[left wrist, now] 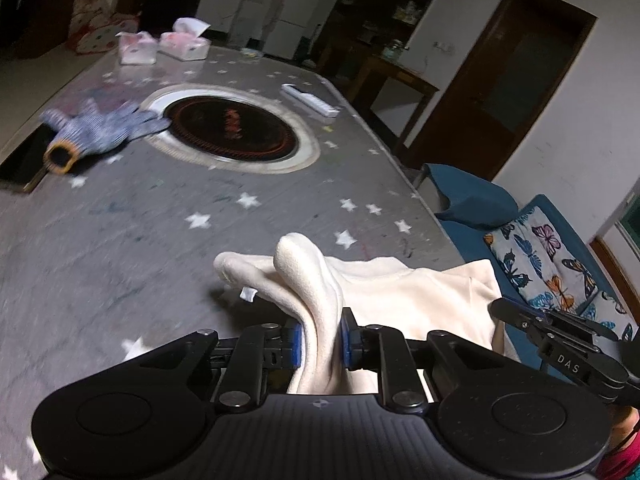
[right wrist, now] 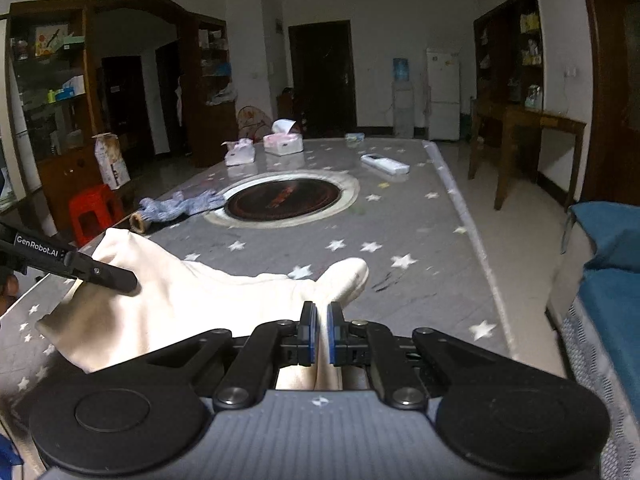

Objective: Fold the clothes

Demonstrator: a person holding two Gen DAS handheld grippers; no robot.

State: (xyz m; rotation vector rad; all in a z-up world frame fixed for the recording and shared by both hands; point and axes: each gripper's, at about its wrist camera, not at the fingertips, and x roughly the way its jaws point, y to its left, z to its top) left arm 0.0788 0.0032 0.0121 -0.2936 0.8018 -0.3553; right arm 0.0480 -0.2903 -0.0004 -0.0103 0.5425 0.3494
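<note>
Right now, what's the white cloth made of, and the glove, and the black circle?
Cloth: soft fleece or plush, it seems; matte and fuzzy, with thick rounded folds. Glove: knitted cotton-like yarn, speckled blue and white, with a ribbed cuff. Circle: probably glass or ceramic, smooth and a bit shiny, inside a pale ring.

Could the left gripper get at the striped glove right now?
Probably not: the left gripper is shut on the cream garment. The striped glove lies well ahead by the round burner.

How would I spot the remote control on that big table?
Find the dark round hotplate set into the grey starred table. Beyond it, towards the table's right edge, lies the remote control: a flat white bar, unlike the puffy pink tissue packs farther left.
</note>
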